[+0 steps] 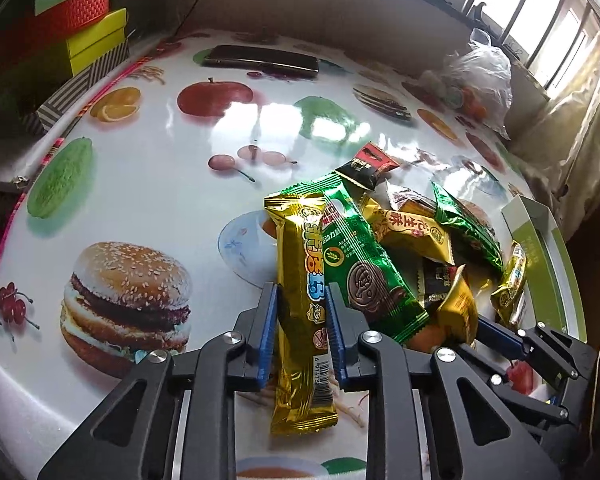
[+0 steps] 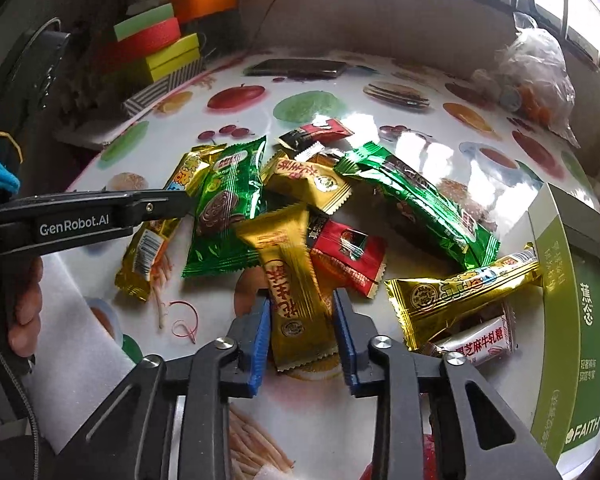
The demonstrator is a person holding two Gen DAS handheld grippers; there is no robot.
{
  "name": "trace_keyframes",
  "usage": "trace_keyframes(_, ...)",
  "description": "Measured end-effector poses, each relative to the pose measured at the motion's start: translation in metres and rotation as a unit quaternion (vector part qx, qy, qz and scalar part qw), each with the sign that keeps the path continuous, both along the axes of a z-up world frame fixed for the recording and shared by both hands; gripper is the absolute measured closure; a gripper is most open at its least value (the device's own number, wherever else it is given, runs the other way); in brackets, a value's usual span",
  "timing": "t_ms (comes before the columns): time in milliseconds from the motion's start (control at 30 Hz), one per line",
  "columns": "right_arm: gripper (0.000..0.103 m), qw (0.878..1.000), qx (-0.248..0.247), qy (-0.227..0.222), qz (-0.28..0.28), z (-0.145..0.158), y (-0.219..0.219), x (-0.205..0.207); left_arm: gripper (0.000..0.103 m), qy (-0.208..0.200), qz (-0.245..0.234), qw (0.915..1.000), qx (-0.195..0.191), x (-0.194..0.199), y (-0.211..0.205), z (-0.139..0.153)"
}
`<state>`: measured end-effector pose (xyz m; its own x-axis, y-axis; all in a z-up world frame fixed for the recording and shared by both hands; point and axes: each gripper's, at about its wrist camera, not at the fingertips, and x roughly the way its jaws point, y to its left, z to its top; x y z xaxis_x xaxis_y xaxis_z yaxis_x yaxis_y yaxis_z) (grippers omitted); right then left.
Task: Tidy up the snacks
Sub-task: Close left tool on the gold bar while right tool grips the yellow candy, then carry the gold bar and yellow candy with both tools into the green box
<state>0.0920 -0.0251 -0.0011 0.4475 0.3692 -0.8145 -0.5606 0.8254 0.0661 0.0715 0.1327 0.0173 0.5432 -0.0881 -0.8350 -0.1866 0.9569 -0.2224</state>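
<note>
Left wrist view: the lower end of the long gold wrapper (image 1: 302,280) runs down behind the black linkage, and the snacks at the far right of the pile are partly covered by the right gripper (image 1: 466,322), which enters from the lower right with only one blue finger showing. Print on most wrappers is too small or glare-washed to read. The table (image 1: 160,200) has a glossy cloth printed with a burger, apples and cherries; window reflections blot its centre. A dark flat phone-like slab (image 1: 260,60) lies at the far edge, a crinkled clear plastic bag (image 1: 480,76) to the far right, its contents indistinct. The snacks are crimped foil packets, gold, green and red-black, heaped loosely mid-table beside a green-and-white cardboard box (image 2: 572,280), whose right side is cut off. The left gripper (image 1: 302,312) has its ribbed blue fingers (image 1: 269,320) clamped on the sides of the long gold wrapper. Right wrist view: the right gripper (image 2: 302,328) has its fingers pressed against the edges of a gold packet with red characters (image 2: 296,292), whose upper end lies over a red packet (image 2: 348,256). A green biscuit packet (image 2: 224,208) lies left of it.
</note>
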Motion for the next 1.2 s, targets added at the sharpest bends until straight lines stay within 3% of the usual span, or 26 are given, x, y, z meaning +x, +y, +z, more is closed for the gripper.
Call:
trace_keyframes(533,0.077,0.999,0.032,-0.015,-0.031,0.025,-0.018,-0.013,0.079,-0.025,-0.040,0.9989,0.006,-0.011,-0.018,0.026)
trace_keyframes(1200,0.077,0.987,0.044,-0.044,-0.149,0.065,-0.104,-0.018,0.079,-0.063,-0.148,0.9868,-0.018,0.007,-0.106,0.070)
